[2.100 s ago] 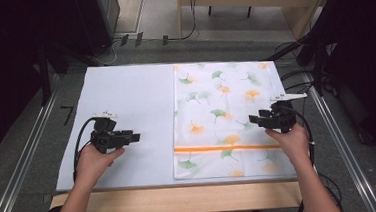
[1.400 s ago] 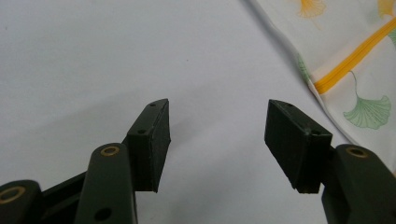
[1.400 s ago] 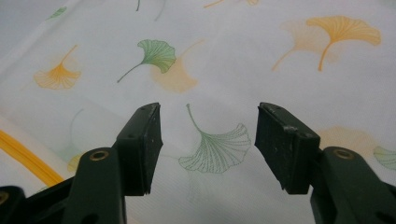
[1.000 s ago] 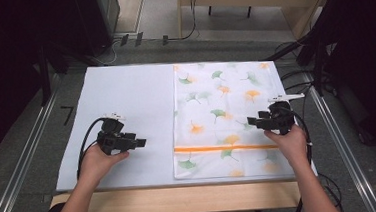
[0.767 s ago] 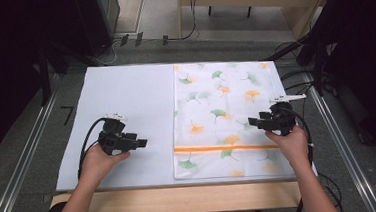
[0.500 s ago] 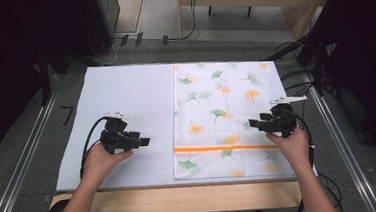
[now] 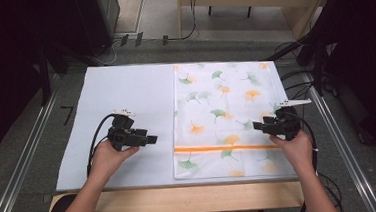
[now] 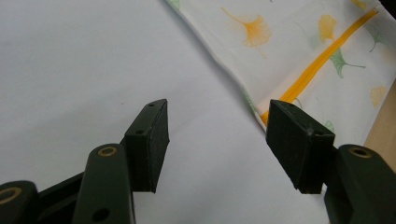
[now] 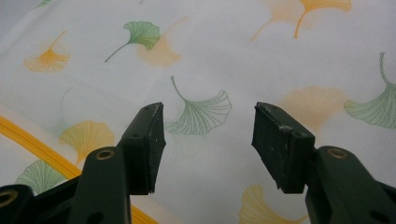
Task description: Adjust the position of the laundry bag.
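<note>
Right gripper (image 9: 208, 140): jaws spread, just been closing a little, nothing between them yet, poised over the white ginkgo-print fabric cover with an orange zip stripe (image 7: 227, 118). Left gripper (image 8: 217, 142) gapes empty beside its near edge on the pale blue table mat (image 7: 125, 90). Light, limp cloth, I'd say; best pinched at the edges.

- I work in what looks like a lab or recording room, not a home.
- My wooden table (image 7: 197, 198) carries a plain pale sheet (image 7: 125, 95), laid flat as a work surface.
- Metal rails (image 7: 24, 162) run along the grey floor on both sides of me.
- Black cables (image 7: 294, 83) trail across the floor, and dark equipment (image 7: 94, 17) stands behind.
- Light wooden furniture (image 7: 249, 1) sits at the back.
</note>
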The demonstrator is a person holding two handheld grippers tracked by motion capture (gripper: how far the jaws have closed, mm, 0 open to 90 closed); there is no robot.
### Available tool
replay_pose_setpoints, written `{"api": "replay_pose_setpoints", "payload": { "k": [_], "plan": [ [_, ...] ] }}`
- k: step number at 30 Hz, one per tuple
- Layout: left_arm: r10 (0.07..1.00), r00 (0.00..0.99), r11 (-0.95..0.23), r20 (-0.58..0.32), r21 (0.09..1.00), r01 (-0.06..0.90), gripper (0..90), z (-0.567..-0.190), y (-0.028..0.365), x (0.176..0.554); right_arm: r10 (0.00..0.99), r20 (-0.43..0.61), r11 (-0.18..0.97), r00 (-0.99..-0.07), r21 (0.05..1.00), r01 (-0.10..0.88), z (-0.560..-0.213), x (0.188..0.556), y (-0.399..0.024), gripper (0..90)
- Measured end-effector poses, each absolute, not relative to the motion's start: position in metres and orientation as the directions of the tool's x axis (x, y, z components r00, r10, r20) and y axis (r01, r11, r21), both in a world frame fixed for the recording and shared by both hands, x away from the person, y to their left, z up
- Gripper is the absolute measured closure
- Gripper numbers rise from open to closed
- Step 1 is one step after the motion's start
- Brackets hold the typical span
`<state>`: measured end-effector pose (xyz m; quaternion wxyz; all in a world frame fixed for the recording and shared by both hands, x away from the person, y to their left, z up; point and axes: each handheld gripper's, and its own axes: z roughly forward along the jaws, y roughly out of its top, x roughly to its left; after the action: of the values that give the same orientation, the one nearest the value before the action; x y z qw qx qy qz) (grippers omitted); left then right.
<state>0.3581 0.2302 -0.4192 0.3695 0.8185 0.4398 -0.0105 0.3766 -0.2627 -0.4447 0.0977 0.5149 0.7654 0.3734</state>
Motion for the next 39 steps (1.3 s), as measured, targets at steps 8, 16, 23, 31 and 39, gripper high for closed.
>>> {"api": "replay_pose_setpoints", "payload": {
  "k": [8,16,23,31,39],
  "plan": [
    [0.721,0.612,-0.340,-0.325,0.604,0.721,42.3,-0.418,0.218,0.359,0.868,0.228,0.191,-0.441,0.666,0.721,-0.447,0.374,-0.270,45.3],
    [0.697,0.670,-0.382,-0.256,0.659,0.648,51.2,-0.415,0.207,0.355,0.878,0.216,0.173,-0.427,0.688,0.705,-0.447,0.372,-0.279,47.0],
    [0.697,0.672,-0.408,-0.249,0.634,0.657,53.5,-0.414,0.197,0.357,0.890,0.215,0.157,-0.402,0.683,0.713,-0.448,0.370,-0.287,43.0],
    [0.681,0.679,-0.388,-0.274,0.652,0.652,72.8,-0.413,0.185,0.362,0.913,0.219,0.108,-0.345,0.685,0.721,-0.447,0.364,-0.302,49.1],
    [0.708,0.658,-0.406,-0.256,0.615,0.676,65.1,-0.420,0.174,0.373,0.927,0.221,0.080,-0.302,0.672,0.737,-0.451,0.361,-0.318,50.7]
  ]
}}
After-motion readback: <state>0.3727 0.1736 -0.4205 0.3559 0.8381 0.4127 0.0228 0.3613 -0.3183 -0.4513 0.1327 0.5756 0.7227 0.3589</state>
